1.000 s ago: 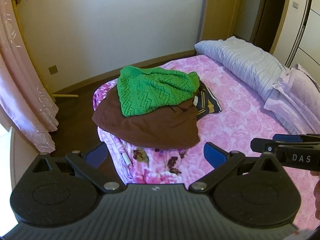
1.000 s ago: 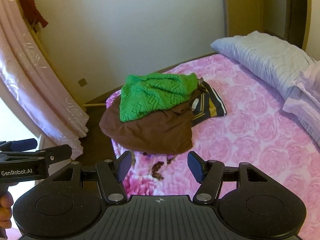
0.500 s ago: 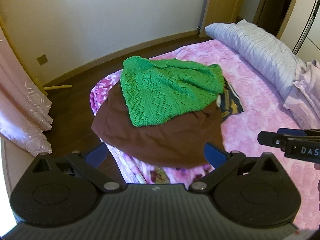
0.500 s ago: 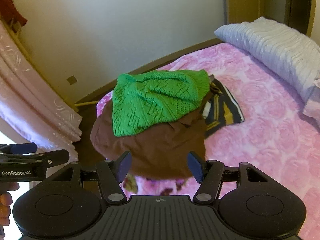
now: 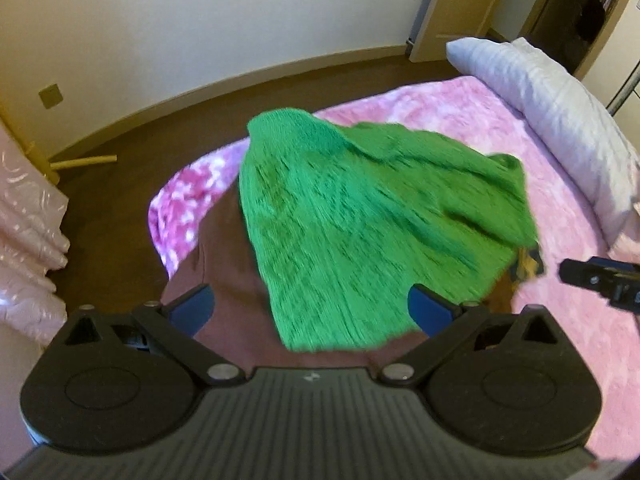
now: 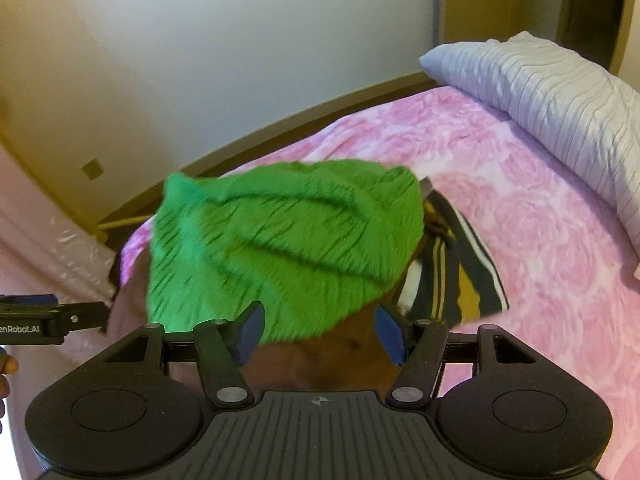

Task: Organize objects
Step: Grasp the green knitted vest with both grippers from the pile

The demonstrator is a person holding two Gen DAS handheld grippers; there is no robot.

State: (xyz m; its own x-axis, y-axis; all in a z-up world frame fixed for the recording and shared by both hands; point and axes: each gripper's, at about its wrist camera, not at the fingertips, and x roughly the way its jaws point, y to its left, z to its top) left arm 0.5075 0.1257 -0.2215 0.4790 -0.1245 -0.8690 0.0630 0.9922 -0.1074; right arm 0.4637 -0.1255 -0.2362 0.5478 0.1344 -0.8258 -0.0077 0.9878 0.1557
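Observation:
A green knitted sweater (image 5: 360, 232) lies on top of a brown garment (image 5: 228, 276) at the corner of a pink floral bed (image 5: 480, 120). A striped dark, white and yellow garment (image 6: 456, 276) lies under the pile's right side. My left gripper (image 5: 308, 312) is open and empty, close above the near edge of the sweater. My right gripper (image 6: 320, 336) is open and empty, with its blue pads (image 6: 252, 332) over the sweater (image 6: 288, 240) and the brown garment (image 6: 320, 360). Each gripper shows at the edge of the other's view.
A grey-lilac quilted pillow (image 5: 560, 108) lies at the head of the bed (image 6: 540, 208). Pink curtains (image 5: 28, 240) hang at the left. Dark wood floor (image 5: 120, 152) and a cream wall (image 5: 200, 20) lie beyond the bed corner. A door (image 5: 452, 4) stands at the back right.
Both grippers have moved forward and down toward the clothes pile, which now fills the middle of both views. Both stay open.

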